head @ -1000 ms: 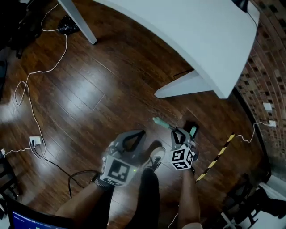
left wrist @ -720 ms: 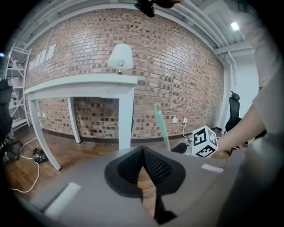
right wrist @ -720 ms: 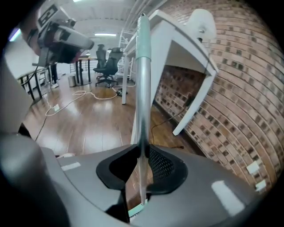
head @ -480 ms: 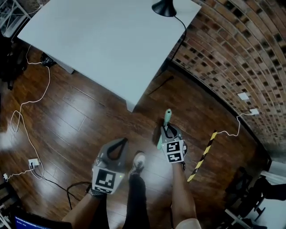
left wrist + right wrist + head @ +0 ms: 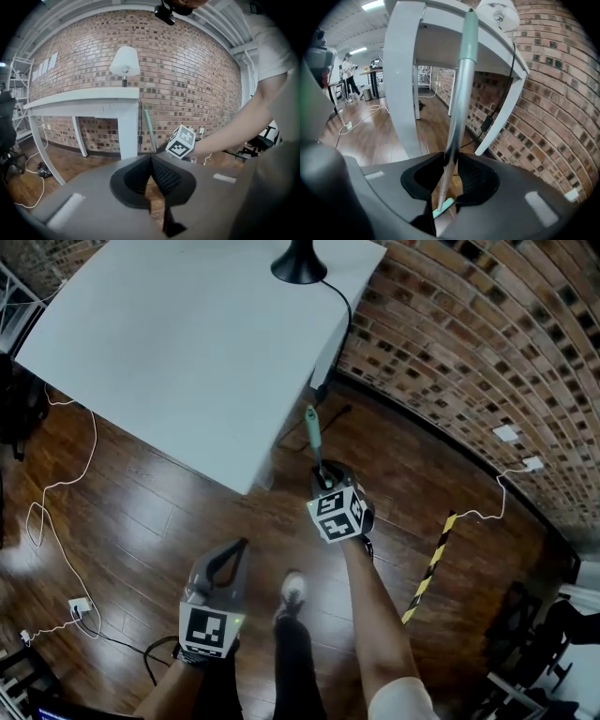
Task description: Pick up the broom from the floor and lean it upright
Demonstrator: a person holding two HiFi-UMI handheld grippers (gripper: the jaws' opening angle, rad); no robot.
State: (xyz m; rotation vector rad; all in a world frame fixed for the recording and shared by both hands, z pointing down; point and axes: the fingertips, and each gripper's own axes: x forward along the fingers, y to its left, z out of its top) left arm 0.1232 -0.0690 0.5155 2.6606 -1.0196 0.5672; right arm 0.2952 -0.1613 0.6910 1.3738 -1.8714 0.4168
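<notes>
Head view: high, looking steeply down on dark wooden plank floor [image 5: 141, 512]. Left gripper view: low, near level, facing red brick wall [image 5: 187, 70] from well back. Right gripper view: close by white flat-topped table [image 5: 401, 70], sighting along pale green broom handle [image 5: 461, 89] right at the lens. All three share table, wall and handle.

Broom [image 5: 312, 435] btm hidden behind right hand-held gripper [image 5: 325, 480]; lamp [image 5: 298, 263] cut off.
</notes>
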